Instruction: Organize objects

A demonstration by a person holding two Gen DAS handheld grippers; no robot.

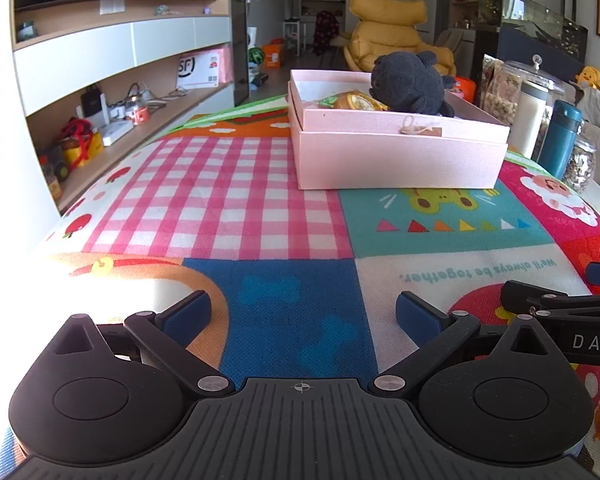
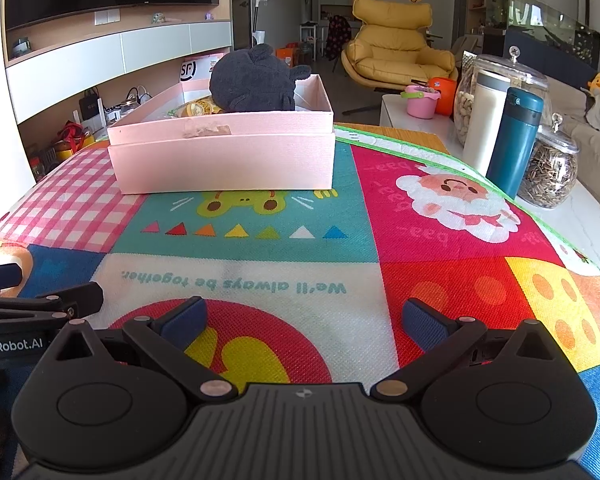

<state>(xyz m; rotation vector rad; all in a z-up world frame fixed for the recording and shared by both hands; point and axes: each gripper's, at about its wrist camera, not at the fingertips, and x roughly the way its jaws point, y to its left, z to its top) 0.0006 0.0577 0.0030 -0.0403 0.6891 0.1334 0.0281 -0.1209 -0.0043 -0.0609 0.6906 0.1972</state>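
Left gripper (image 1: 303, 311): jaws spread wide, nothing between them, held low over the blue panel of the patterned mat (image 1: 236, 216) that covers the surface. Right gripper (image 2: 304, 316): jaws likewise spread wide and empty, held low over the red circle and white text panel of the same mat. Each gripper shows at the edge of the other's view, so the 2 sit side by side, near each other.

Pink box (image 1: 396, 156): stands on the far part of the mat, well apart from both grippers, partly over the teal panel. It has no lid on top; its upper rim band overlaps the lower body. Inside it sits a dark plush toy (image 1: 410, 82), rising above the rim, with a yellow packaged item (image 1: 354, 101) just beside it.

To the right of the mat, on the bare surface: a blue flask (image 2: 516, 140), a white cylindrical container (image 2: 485, 116) just beside it, and 2 glass jars with lids, 1 behind them (image 2: 466, 108) and 1 to the right (image 2: 550, 172)
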